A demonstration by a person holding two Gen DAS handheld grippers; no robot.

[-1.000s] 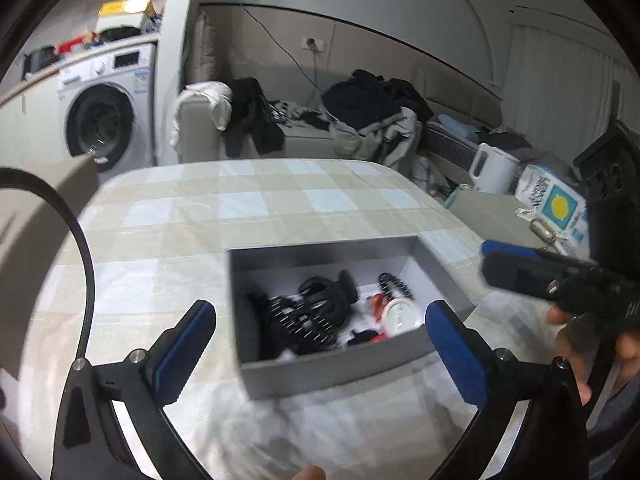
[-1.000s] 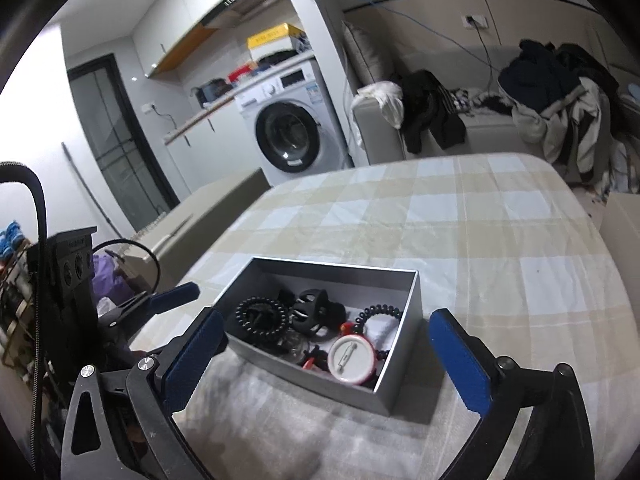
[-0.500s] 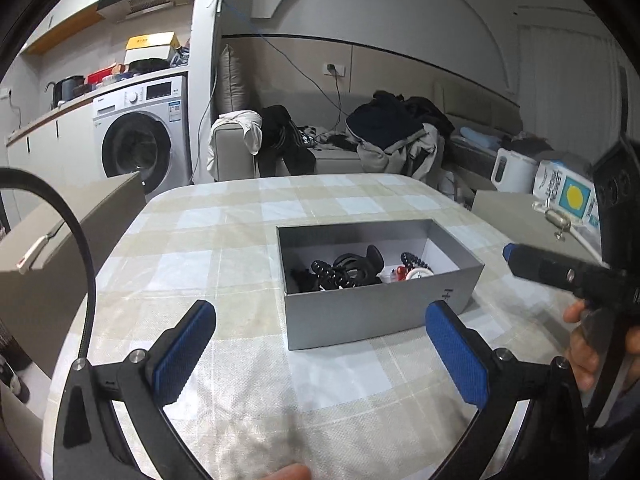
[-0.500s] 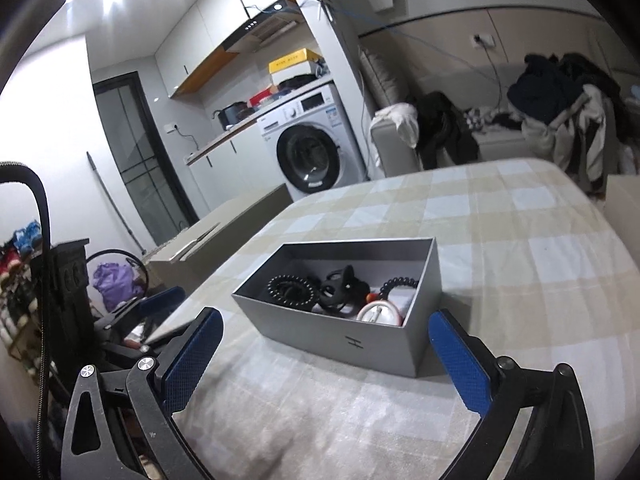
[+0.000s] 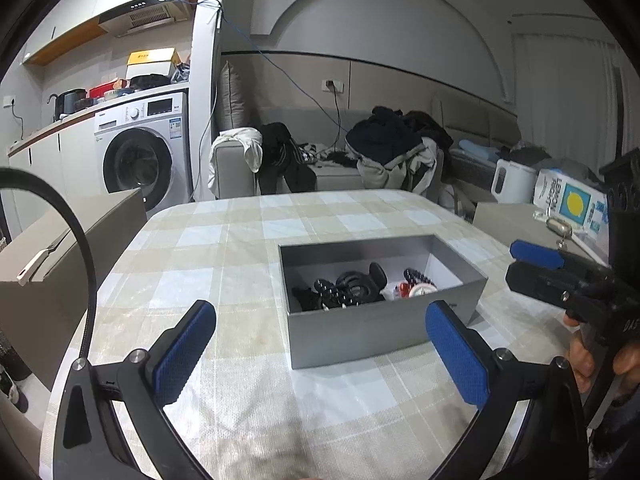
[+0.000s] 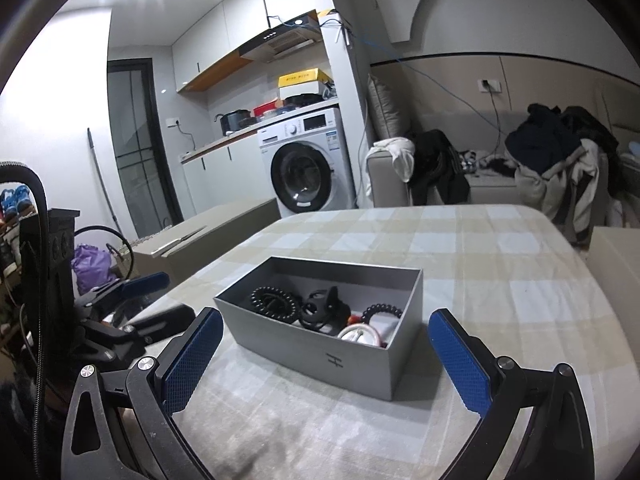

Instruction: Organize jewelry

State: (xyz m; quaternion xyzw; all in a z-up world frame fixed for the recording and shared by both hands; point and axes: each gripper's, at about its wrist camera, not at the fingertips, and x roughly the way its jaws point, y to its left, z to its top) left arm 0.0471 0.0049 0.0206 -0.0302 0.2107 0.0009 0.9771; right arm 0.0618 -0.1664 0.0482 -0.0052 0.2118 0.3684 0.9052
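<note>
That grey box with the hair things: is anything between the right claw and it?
Nothing visible. The right claw is open and faces the grey box across bare checked tablecloth; the box has no lid, so its contents lie exposed.

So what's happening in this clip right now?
A person holds a claw in each hand above a checked tablecloth. The left claw and right claw are both open and empty, short of the grey box. Inside it lie black hair clips, a coiled hair tie and a round white item.
</note>
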